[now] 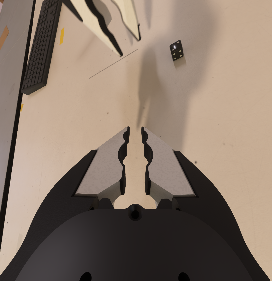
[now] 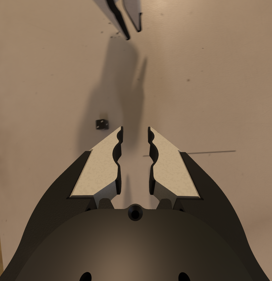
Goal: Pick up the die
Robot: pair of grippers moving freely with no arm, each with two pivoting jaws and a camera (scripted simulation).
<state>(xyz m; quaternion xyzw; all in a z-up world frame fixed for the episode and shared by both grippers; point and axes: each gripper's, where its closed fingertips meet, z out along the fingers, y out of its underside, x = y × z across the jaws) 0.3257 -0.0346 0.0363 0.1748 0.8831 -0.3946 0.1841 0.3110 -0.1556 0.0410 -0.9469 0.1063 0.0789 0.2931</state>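
Observation:
The die (image 1: 177, 50) is small and black with white pips. It rests on the beige tabletop, far ahead and to the right of my left gripper (image 1: 135, 128), whose jaws stand a narrow gap apart and hold nothing. In the right wrist view the die (image 2: 102, 124) lies just left of my right gripper (image 2: 135, 128), level with its left fingertip (image 2: 121, 129) and outside the jaws. The right gripper is open and empty. Each view also shows the other gripper's fingers at the top, above the table.
A black keyboard (image 1: 39, 50) lies along the table's left edge (image 1: 18, 106), with yellow tape marks (image 1: 62, 35) beside it. A thin dark line (image 1: 113, 63) crosses the tabletop; it also shows in the right wrist view (image 2: 208, 152). The grippers cast shadows on the table.

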